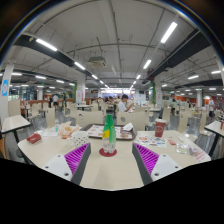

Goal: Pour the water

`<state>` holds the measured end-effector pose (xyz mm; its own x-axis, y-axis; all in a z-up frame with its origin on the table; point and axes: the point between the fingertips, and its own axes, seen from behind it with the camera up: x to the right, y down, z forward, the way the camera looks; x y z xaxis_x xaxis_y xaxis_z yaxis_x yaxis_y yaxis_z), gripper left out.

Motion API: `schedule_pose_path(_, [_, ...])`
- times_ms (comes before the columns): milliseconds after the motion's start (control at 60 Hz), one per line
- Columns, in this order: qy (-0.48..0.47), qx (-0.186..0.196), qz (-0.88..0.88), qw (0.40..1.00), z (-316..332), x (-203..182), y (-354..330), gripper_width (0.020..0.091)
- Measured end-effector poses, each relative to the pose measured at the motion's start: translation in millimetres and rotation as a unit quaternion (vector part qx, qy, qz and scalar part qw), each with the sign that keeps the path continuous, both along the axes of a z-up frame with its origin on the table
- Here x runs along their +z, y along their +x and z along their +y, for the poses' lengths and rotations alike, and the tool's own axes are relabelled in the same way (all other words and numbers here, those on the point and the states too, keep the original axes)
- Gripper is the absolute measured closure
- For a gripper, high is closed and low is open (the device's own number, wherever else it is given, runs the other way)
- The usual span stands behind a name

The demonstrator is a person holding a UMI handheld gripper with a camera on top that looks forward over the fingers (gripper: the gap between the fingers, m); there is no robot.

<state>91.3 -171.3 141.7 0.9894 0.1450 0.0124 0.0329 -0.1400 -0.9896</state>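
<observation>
Indoors, large hall, rows of strip lights (150, 62) on a high ceiling.

Gripper (108, 158) low over a pale table (110, 172). Its 2 fingers stand spread wide, nothing pinched. Magenta pad on the left finger (76, 156), matching pad on the right finger (148, 158), both inner faces plainly visible.

Green bottle (108, 134) stands upright on the table, between the 2 fingers and a little ahead of their tips. Clear gap on either side; neither pad touches it. Its base rests on the tabletop. Cap or neck area looks paler than the body; label detail too small to read. Whether it holds water cannot be told.

Beyond the bottle, further along the table:
- a flat tray-like item (96, 131) just behind and to the left of it, contents unclear;
- a red cup (159, 128) off to the right, well apart from the bottle, upright;
- a small dark red object (34, 138) far to the left near the table edge;
- small pale items (183, 146) to the right past the right finger, not identifiable.

Background: more tables and clutter across the hall, a person (123, 105) standing in the distance behind the bottle.
</observation>
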Motion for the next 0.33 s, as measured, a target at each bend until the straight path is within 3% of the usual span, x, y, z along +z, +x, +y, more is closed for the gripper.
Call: schedule_pose_path(333, [0.011, -0.014, -0.024, 1.0, -64.5, 6.2, 12.4, 0.0265])
